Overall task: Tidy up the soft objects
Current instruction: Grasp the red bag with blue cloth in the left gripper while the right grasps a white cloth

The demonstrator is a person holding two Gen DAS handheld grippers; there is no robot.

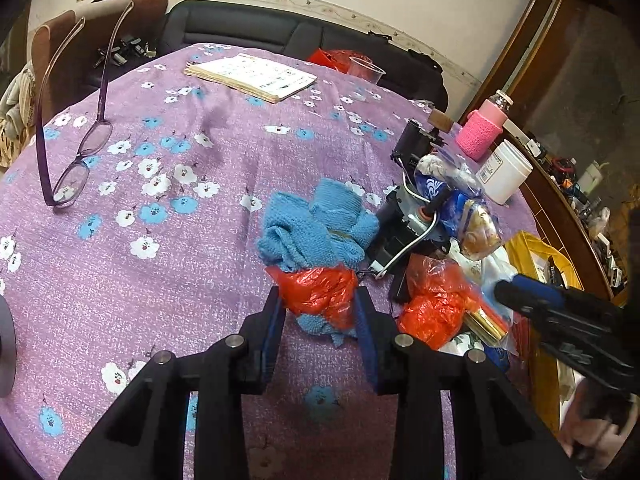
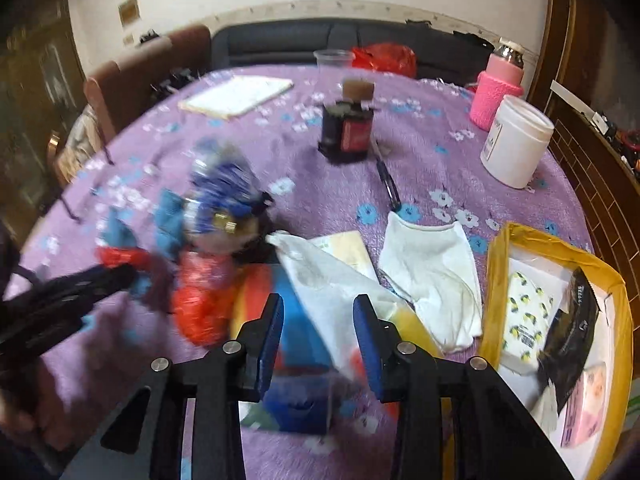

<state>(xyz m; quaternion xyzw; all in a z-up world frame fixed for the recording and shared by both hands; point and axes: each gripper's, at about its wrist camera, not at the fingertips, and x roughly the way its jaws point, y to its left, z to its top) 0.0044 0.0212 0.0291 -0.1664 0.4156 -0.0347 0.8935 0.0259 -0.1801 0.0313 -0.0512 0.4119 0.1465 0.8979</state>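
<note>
Presently, on the worktop [image 1: 168, 264] under its purple flowered cloth: one crumpled red plastic bag [image 1: 320, 294], lying against the blue knitted cloth [image 1: 316, 224] at its 12 o'clock. The left tool [image 1: 318, 308] has its fingers spread, one on either side of that bag, whether pressing it cannot be told. The right tool [image 2: 318, 320] stands with fingers apart over a white plastic bag [image 2: 320, 276]; white fabric piece [image 2: 436, 272] at its 2 o'clock; yellow-rimmed tray [image 2: 494, 264] at 3 o'clock, holding packets. Purple-framed spectacles [image 1: 76, 172] lie at the left tool's 10 o'clock.
</note>
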